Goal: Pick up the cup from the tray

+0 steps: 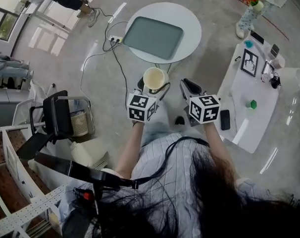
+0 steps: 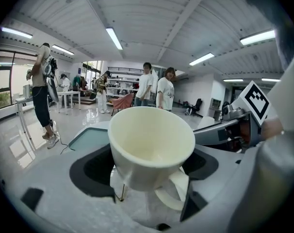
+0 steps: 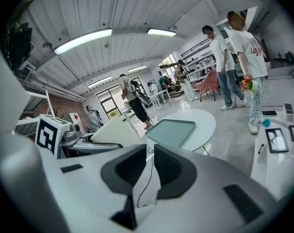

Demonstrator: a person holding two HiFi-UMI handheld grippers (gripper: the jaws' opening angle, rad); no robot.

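Observation:
A cream cup (image 1: 155,78) with a handle is held in the air above the floor, short of the round white table (image 1: 192,21). My left gripper (image 1: 152,89) is shut on the cup (image 2: 149,144), whose mouth faces up and whose handle points toward the camera. The grey-green tray (image 1: 152,37) lies bare on that table, beyond the cup. To the right of the cup, my right gripper (image 1: 190,87) hovers at about the same height. In the right gripper view its jaws (image 3: 150,159) are close together with nothing between them, and the tray (image 3: 171,131) lies ahead.
A long white table (image 1: 254,118) at the right carries a phone, a framed picture and small items. On the left stand a black chair (image 1: 56,115) and a wire basket (image 1: 79,124). A power strip (image 1: 115,38) with cables lies on the floor. Several people stand further off.

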